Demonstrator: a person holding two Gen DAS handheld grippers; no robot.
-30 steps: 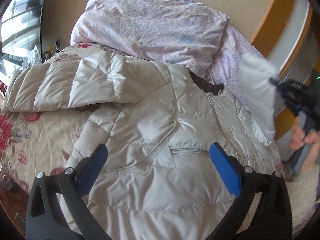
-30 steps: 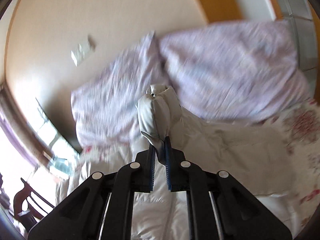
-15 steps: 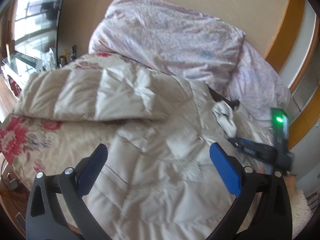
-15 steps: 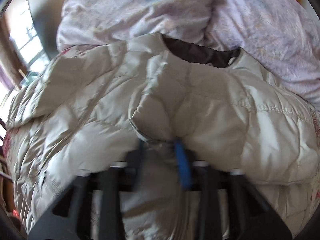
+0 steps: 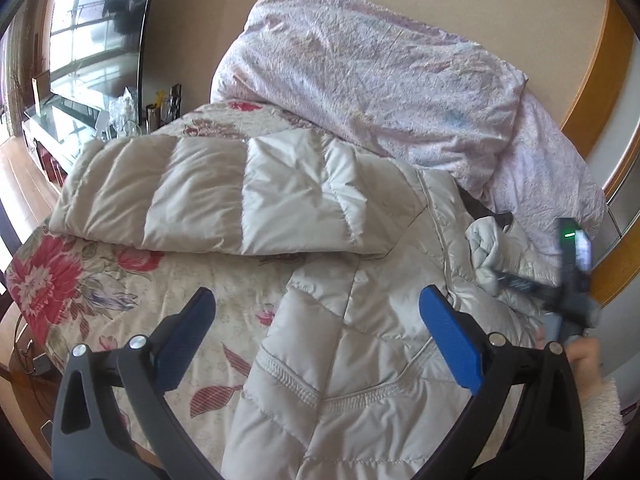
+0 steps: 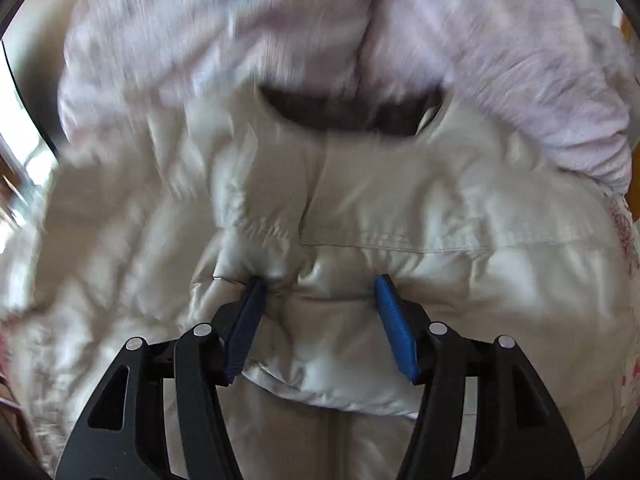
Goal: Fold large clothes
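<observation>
A beige quilted down jacket (image 5: 360,332) lies on the bed, its left sleeve (image 5: 224,208) stretched out to the left. My left gripper (image 5: 316,320) is open and empty, hovering above the jacket's lower left side. My right gripper (image 6: 318,300) is open, its jaws spread around the folded-over right sleeve (image 6: 320,340), which rests on the jacket's chest below the dark collar opening (image 6: 344,112). The right gripper also shows at the right edge of the left wrist view (image 5: 516,280). The right wrist view is blurred.
A floral bedspread (image 5: 80,280) covers the bed. A folded lilac duvet (image 5: 380,68) lies against the wall behind the jacket. A TV (image 5: 88,40) and small items on a stand (image 5: 132,112) are at the left. A wooden frame (image 5: 592,80) is at the right.
My right gripper carried the right sleeve down onto the jacket's chest and opened, letting it go. My left gripper stayed open while its view shifted left.
</observation>
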